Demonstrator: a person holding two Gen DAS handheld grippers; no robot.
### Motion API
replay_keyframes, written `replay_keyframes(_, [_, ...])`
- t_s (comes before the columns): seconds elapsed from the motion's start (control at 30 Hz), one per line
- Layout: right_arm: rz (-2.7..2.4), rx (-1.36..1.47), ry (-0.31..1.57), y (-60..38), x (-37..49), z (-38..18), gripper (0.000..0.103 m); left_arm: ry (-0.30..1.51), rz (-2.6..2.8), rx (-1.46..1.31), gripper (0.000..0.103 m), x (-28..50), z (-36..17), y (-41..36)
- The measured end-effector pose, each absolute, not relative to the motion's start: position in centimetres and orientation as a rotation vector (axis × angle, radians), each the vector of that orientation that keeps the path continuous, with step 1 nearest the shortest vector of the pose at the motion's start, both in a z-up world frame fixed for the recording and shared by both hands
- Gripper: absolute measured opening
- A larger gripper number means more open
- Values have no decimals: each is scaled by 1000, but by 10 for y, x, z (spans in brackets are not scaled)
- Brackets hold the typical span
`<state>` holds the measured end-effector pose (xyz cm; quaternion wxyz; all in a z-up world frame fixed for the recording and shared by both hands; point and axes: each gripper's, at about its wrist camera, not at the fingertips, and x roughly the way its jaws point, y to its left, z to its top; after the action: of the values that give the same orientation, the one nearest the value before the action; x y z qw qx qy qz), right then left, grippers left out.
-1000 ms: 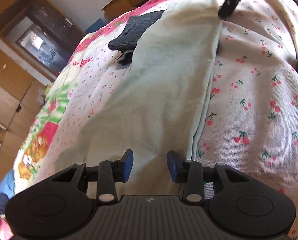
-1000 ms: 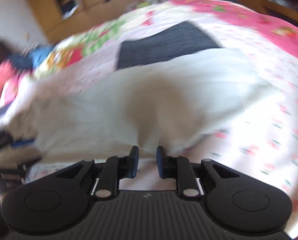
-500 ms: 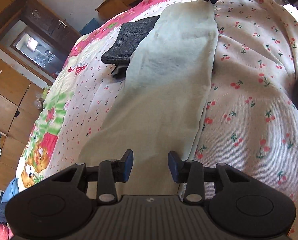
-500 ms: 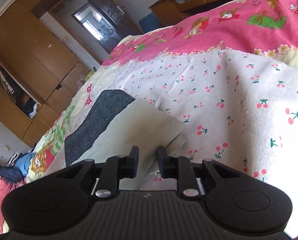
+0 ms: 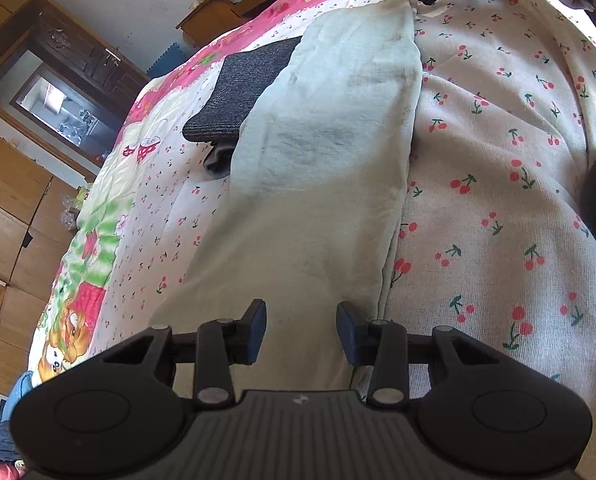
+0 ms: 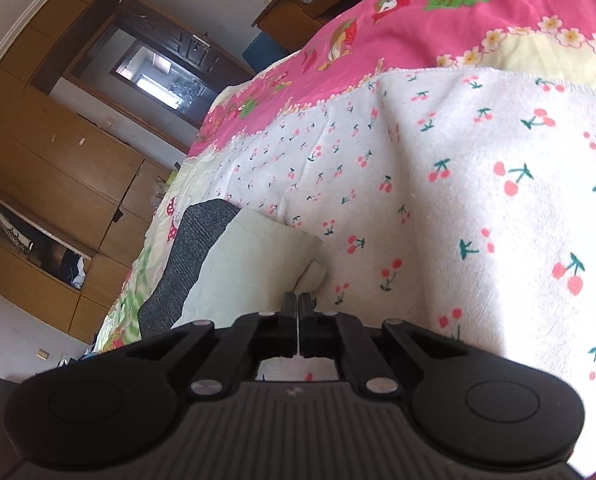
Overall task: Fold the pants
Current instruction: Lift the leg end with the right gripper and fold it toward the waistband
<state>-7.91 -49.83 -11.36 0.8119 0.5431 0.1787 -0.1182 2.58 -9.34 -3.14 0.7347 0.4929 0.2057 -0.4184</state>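
Closing in since a second ago: the right gripper (image 6: 299,300) went from a blurred sweep over the cloth to sitting low at the far corner of the pants (image 5: 329,168), and its jaws are closing, now nearly together. Left wrist view first: the pale pants lie flat as one long folded strip down the cherry-print blanket (image 5: 497,200), running from just under the left gripper (image 5: 301,330) up toward the far end, where the right gripper shows as a dark shape at the top corner. A dark grey folded cloth (image 5: 242,92) pokes out from under the strip's left edge. The left gripper's blue pads stand apart with the near end of the pants lying beneath and between them, not pinched; it tilts down over the fabric. Over to the right wrist view: the corner of the pants (image 6: 258,256) sits right at the fingertips, slightly curled up, with the grey cloth (image 6: 194,248) beside it. Only a sliver of light shows between the jaws; whether fabric is caught there I cannot tell, since the tips hide the contact. This gripper points shallowly down toward the bed. My read: the cloth is light, soft and floppy, sure to sag, so take it by the corners of each end, pinching all layers at once.
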Motion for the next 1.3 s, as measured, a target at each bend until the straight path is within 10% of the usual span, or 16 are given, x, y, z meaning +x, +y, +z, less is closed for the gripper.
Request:
replay_keyframes(0.23, [-244,1287,303,-500,-79,-120,37,444,-923,1068,53,25,-31,-90])
replay_keyframes(0.4, [-249,1342,326,-498,-57,-131,37,435,-930,1056,53,24,-30,-91])
replay_keyframes(0.5, [-233,1383,307,-497,-50,-134,27,425,-937,1058,53,22,-29,-91])
replay_keyframes(0.53, [-210,1405,296,-498,-48,-135,5,422,-938,1058,53,22,-28,-91])
replay_keyframes(0.87, [-240,1367,288,-527,-65,-128,5,427,-1020,997,62,12,-34,-119])
replay_keyframes(1.0, [-195,1385,293,-520,-58,-141,14,391,-1008,1030,62,4,-41,-119])
replay_keyframes(1.13, [-113,1383,263,-513,-39,-140,50,394,-993,959,62,8,-26,-115])
replay_keyframes(1.17, [-119,1368,282,-511,-33,-138,46,390,-979,939,62,9,-23,-115])
replay_keyframes(1.23, [-108,1395,322,-511,-22,-134,5,419,-959,902,63,14,-23,-115])
replay_keyframes(1.3, [-106,1377,289,-512,-24,-121,5,472,-945,907,63,18,-34,-114])
